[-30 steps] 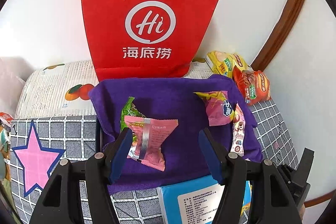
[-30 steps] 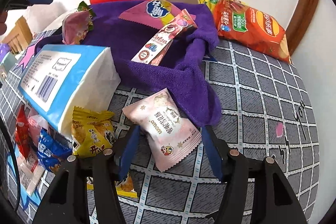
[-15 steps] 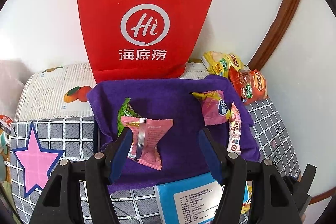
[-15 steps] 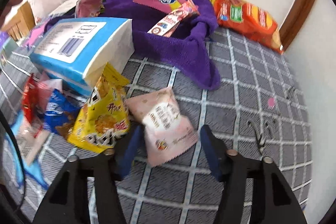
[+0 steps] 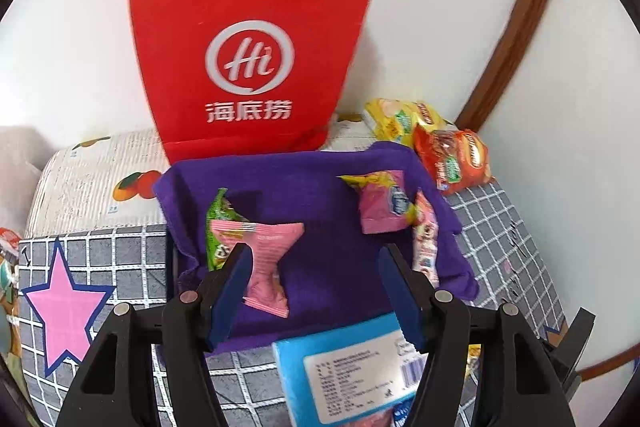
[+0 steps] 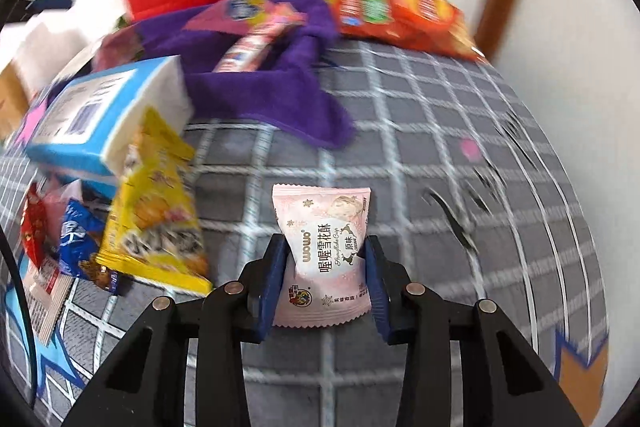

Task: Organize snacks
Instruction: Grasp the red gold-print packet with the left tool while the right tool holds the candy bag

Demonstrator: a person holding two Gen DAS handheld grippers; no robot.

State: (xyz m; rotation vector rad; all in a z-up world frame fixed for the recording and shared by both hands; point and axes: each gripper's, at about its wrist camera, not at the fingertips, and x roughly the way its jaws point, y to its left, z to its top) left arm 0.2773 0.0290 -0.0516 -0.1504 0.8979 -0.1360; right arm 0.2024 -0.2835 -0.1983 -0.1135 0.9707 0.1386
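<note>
— Now, what has changed on the right side?

— A second ago the pale pink snack packet (image 6: 326, 259) lay flat between spread jaws. The right claw (image 6: 325, 259) is now closing, both pads pressing the packet's sides, and it stands upright between them. The view has swung; the yellow snack bag (image 6: 156, 211) now leans against the blue tissue pack (image 6: 96, 115).

— And the left?

— Little difference. The left claw (image 5: 316, 279) hangs spread above the purple towel (image 5: 320, 187), gripping nothing. A pink wrapper (image 5: 264, 259) and a green one (image 5: 220, 223) lie under its left finger, as before.

— The surface and room?

— A grey cloth with a white grid (image 6: 420, 131), pink star (image 5: 66, 311) at the left. The red paper bag (image 5: 248, 55) stands against a white wall; an orange chip bag (image 6: 400, 15) lies beside brown wooden trim (image 5: 516, 27).
</note>
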